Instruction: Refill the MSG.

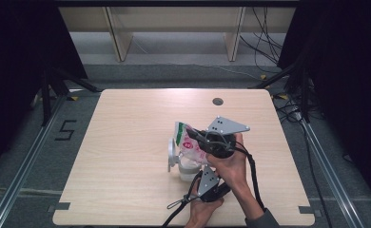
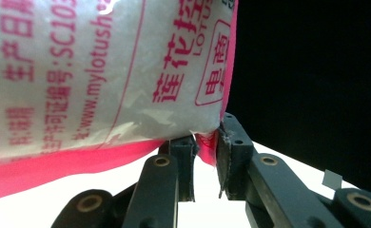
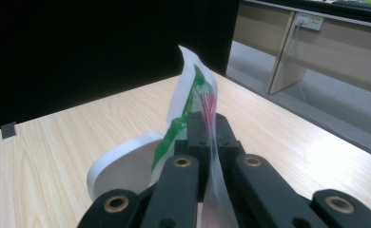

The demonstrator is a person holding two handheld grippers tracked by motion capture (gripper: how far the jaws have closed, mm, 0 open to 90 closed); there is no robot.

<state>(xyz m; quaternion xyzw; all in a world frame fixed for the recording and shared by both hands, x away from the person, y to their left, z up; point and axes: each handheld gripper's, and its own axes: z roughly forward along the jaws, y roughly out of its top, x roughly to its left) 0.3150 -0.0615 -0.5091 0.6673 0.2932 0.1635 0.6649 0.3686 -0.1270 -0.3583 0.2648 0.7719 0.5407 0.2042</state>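
Soft, crinkly pouch (image 1: 189, 142) at frame centre, probably light and slippery; left gripper (image 2: 205, 153) clamped on its lower corner, right gripper (image 3: 208, 124) pinching its top edge

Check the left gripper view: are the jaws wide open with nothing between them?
No. The left gripper has its jaws pinched on the pink bottom corner of the bag.

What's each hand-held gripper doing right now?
Left hand-held gripper: shut on the bottom corner of the pink-and-white printed plastic bag.
Right hand-held gripper: shut on the same bag's thin upper edge.
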